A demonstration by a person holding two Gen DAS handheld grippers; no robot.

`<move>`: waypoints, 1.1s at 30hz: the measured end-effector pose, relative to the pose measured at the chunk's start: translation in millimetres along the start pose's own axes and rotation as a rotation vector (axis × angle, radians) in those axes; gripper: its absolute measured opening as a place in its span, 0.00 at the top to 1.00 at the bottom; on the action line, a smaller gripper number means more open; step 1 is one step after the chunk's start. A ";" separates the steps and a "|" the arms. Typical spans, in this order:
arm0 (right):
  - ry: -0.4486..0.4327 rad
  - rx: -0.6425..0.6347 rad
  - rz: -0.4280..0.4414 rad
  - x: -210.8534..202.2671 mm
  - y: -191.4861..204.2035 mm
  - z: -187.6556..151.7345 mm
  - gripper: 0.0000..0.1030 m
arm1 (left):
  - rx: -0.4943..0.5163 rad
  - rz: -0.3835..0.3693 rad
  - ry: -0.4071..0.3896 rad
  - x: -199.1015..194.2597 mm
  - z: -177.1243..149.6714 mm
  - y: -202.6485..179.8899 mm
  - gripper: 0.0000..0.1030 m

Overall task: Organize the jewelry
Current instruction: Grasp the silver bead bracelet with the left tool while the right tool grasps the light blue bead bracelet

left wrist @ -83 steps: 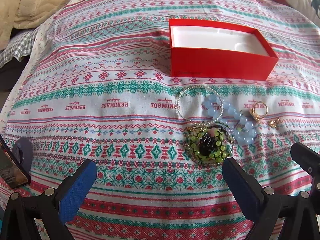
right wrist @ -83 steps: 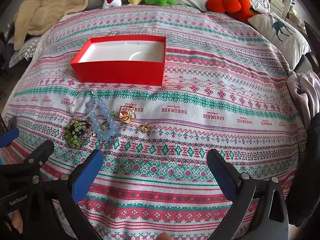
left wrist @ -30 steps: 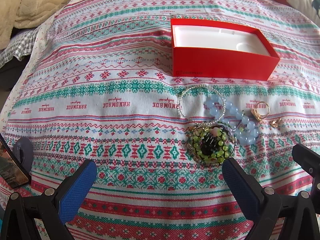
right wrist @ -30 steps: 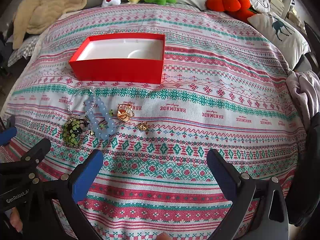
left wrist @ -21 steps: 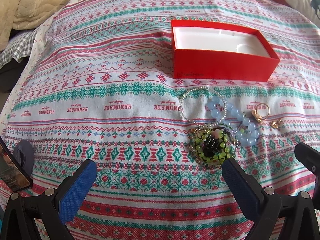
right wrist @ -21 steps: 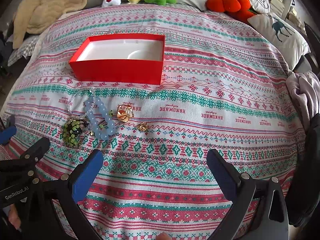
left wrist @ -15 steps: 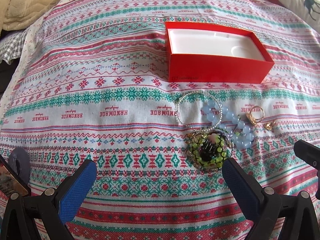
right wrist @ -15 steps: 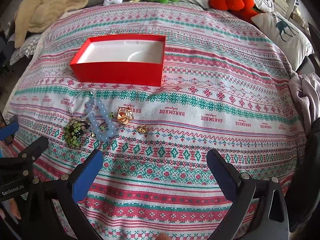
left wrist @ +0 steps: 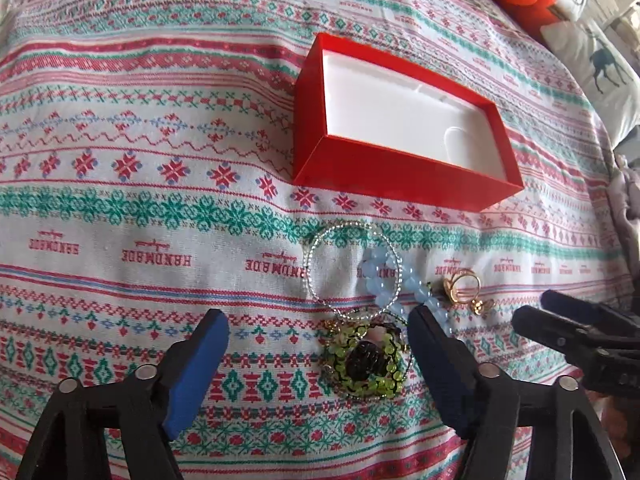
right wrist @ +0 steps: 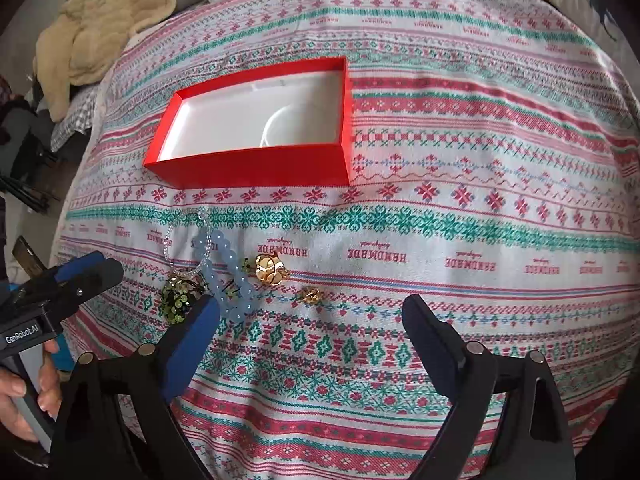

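We note all jewelry (left wrist: 384,312) unsorted at lower centre of the left view on the bed cover (left wrist: 120,140), red box (left wrist: 404,128) above it empty, left claw (left wrist: 316,364) and right claw (right wrist: 310,340) wide open, holding nothing.

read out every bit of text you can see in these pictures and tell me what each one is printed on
"HANDMADE": woven again and again in red along one band of the bedspread, upside down from both cameras.
"GenRobot.AI": white lettering on the body of the left gripper, seen in the right wrist view.
The red box shows no readable print; any mark on its front wall is too faint to read.
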State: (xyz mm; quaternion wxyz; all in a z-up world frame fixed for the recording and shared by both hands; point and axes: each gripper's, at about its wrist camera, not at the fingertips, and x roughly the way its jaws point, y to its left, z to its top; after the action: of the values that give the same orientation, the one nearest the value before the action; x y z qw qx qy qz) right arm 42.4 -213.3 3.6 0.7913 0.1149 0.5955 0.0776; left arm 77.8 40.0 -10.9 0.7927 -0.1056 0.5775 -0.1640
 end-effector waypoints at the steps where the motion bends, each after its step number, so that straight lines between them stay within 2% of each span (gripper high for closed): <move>1: 0.023 0.023 0.025 7.6 -3.3 -0.5 0.23 | -0.004 -0.016 0.015 5.1 1.1 -0.2 0.35; 2: 0.054 0.037 0.053 14.9 -5.0 -0.7 0.34 | -0.001 -0.020 0.025 9.6 2.2 -1.2 0.40; 3: 0.075 0.041 0.082 20.0 -4.8 0.0 0.40 | 0.003 -0.012 0.027 13.5 3.3 -2.4 0.47; 4: 0.082 0.039 0.104 22.5 -3.1 1.0 0.42 | 0.006 0.001 0.027 16.5 3.7 -3.9 0.49; 9: 0.078 0.011 0.165 24.2 15.0 6.8 0.65 | 0.018 0.027 0.037 33.6 7.8 -13.0 0.61; 12: 0.095 0.009 0.192 30.3 24.2 6.7 0.73 | 0.018 0.041 0.044 45.2 13.3 -17.0 0.68; 16: 0.117 0.002 0.165 40.9 29.3 7.2 0.76 | 0.018 0.077 0.038 54.0 18.2 -19.2 0.76; 23: 0.139 0.019 0.145 60.5 31.4 6.9 0.79 | 0.039 0.136 0.026 62.9 28.3 -25.7 0.97; 27: 0.123 -0.017 0.125 64.5 40.5 9.6 0.88 | 0.041 0.139 0.012 61.1 26.2 -23.5 1.00; 33: 0.088 -0.034 0.131 55.4 51.4 10.4 0.88 | 0.032 0.112 -0.024 42.1 21.4 -17.3 1.00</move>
State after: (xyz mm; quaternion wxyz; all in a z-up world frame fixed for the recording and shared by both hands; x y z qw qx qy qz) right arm 68.5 -150.4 -30.7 0.7595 0.1367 0.6195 0.1441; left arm 107.5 7.4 -35.2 0.8091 -0.0624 0.5703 -0.1275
